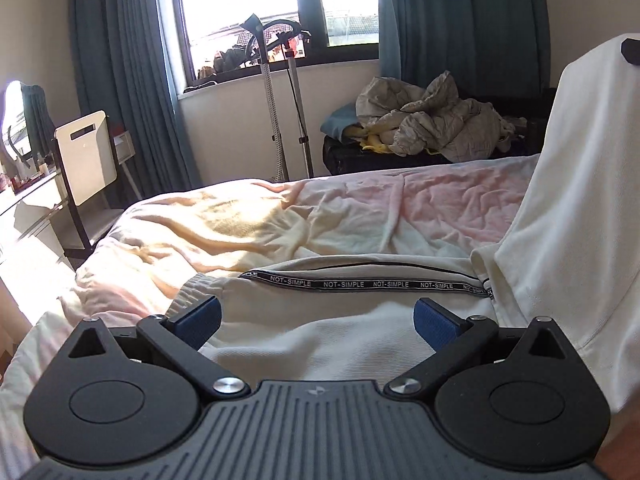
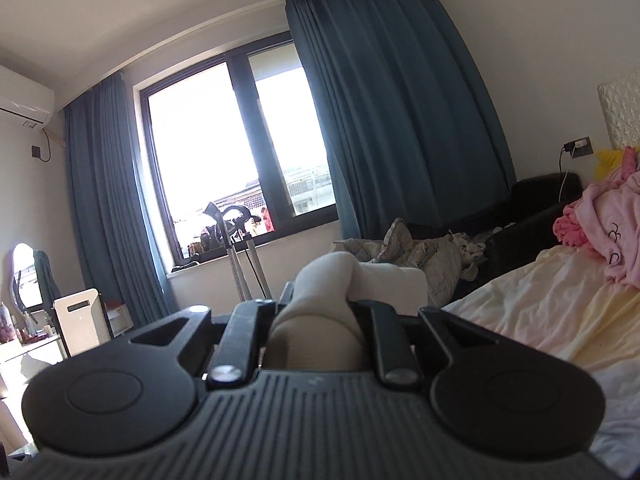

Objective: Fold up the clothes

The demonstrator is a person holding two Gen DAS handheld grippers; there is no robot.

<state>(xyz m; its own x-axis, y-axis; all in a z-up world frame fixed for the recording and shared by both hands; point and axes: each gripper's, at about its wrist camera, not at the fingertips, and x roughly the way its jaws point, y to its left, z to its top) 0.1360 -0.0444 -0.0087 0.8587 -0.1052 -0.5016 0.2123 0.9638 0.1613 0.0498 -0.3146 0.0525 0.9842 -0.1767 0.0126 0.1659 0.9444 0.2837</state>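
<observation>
Across the bed (image 1: 224,232), whose rumpled cream and pale pink sheet fills the middle of the left wrist view, a cream-white garment (image 1: 320,332) lies at the near edge, right under the camera. One part of it is lifted off the bed at the right edge of that view and hangs down as a tall white panel. Along the garment's far side runs a black tape (image 1: 360,283) printed over and over with "NOT-SIMPLE" in white letters; a gathered elastic cuff or hem sits at its left end. The left gripper (image 1: 318,322) hovers over the flat part of the garment with its blue-padded fingers (image 1: 200,320) spread wide and nothing between them. The right gripper (image 2: 320,320) is raised and clamped on a bunched fold of the same cream cloth, which bulges out between its black fingers. Behind the bed, teal curtains (image 2: 400,120) frame a dark window (image 2: 224,160). A grey quilted jacket (image 1: 432,124) is heaped on a black bench by the far wall. A crumpled pink cloth (image 2: 608,220) lies at the bed's right edge in the right wrist view.
</observation>
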